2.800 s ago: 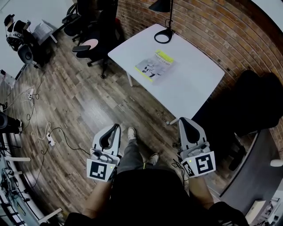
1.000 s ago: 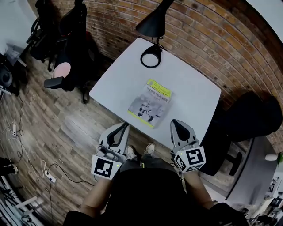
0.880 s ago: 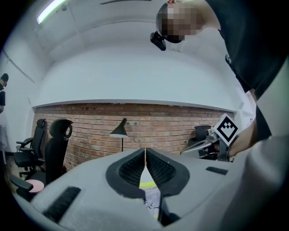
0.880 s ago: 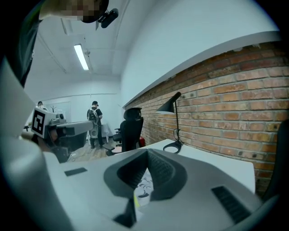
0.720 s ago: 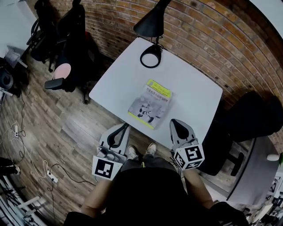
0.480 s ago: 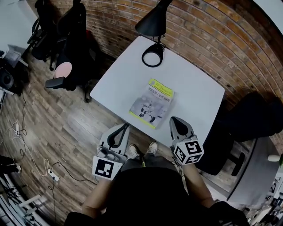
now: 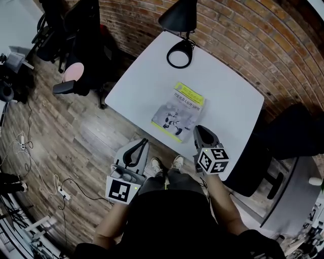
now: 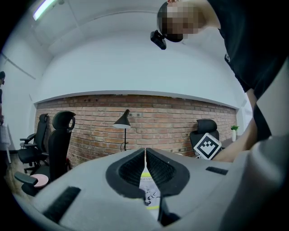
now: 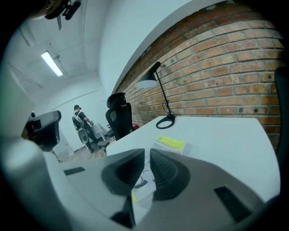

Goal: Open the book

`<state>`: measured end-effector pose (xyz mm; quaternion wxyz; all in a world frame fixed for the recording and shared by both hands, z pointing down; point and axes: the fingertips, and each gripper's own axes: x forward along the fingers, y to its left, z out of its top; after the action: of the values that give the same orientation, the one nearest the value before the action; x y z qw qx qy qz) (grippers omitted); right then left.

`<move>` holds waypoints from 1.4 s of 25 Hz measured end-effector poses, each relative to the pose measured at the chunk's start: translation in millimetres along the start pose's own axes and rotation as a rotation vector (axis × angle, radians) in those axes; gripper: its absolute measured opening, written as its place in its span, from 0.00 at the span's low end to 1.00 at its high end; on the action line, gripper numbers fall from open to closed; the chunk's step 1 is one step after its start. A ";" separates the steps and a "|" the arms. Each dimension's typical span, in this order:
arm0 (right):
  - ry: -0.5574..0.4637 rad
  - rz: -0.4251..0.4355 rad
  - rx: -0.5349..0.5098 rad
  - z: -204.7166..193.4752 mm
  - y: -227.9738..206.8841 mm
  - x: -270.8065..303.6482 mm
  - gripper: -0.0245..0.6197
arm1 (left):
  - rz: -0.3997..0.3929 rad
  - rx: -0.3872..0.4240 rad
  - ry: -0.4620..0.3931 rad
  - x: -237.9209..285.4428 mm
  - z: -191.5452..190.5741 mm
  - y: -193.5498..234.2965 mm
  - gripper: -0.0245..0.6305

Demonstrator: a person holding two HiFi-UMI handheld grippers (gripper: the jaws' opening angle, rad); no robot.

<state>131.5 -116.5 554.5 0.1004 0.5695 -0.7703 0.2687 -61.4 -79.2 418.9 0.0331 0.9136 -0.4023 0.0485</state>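
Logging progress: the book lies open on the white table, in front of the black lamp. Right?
No. The book lies closed, cover up, on the white table, in front of the black lamp; the head view shows it.

Book (image 7: 179, 112): dark print lines on the yellow band and just below it on the cover, too small to read. Left gripper (image 7: 143, 143), right gripper (image 7: 198, 131): each cube carries black-and-white square markers without lettering.

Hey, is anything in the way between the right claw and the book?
Nothing visible. The right claw, its jaws just opening and empty, hangs by the near corner of the book; the lamp base sits beyond it.
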 end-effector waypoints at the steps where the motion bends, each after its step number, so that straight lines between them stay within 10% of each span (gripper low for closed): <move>1: 0.014 -0.008 0.012 -5.7 -3.8 4.9 0.11 | 0.001 -0.002 0.004 0.4 -0.8 0.2 0.09; 27: 0.232 -0.076 0.260 -92.6 -45.2 68.1 0.27 | 0.041 -0.005 0.066 2.6 -13.2 10.1 0.09; 35: 0.242 -0.078 0.173 -86.8 -42.5 65.6 0.11 | 0.046 -0.008 0.076 1.5 -16.7 7.7 0.09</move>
<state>136.2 -133.4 669.9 0.1534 0.5688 -0.7039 0.3969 -67.0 -83.8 435.8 0.0509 0.9015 -0.4218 0.0820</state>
